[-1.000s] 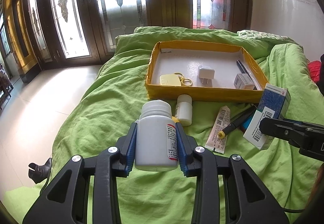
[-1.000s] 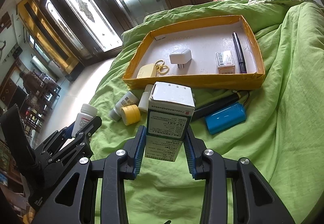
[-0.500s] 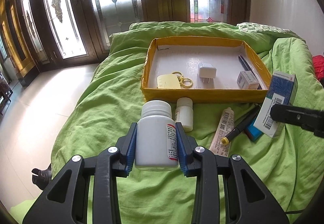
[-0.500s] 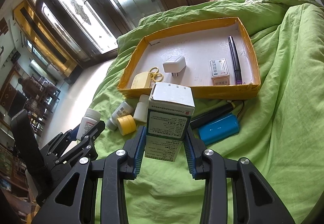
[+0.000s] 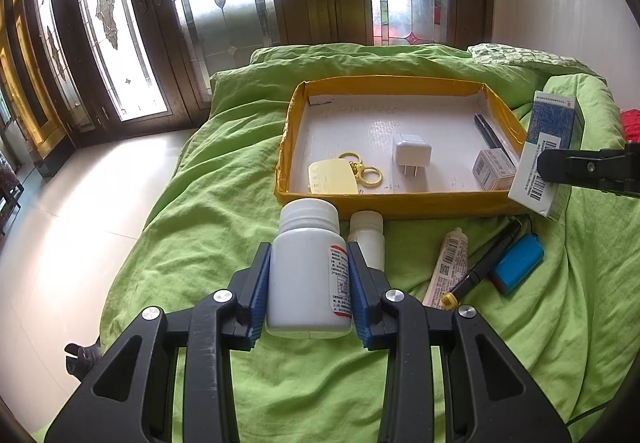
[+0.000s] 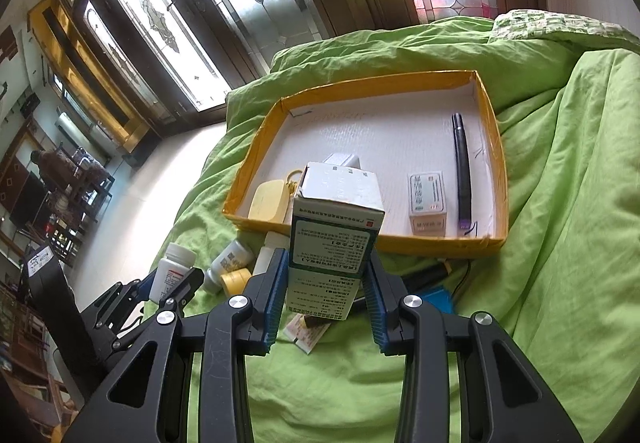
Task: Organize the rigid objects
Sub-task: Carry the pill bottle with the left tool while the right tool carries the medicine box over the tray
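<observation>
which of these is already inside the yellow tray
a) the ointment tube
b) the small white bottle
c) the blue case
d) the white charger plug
d: the white charger plug lies on the floor of the yellow tray, while the blue case, ointment tube and small white bottle all lie on the green bedspread in front of it.

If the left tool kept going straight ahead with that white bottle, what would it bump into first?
Probably the small white bottle lying just ahead of the left tool, then the yellow tray wall; depth is hard to judge.
</observation>
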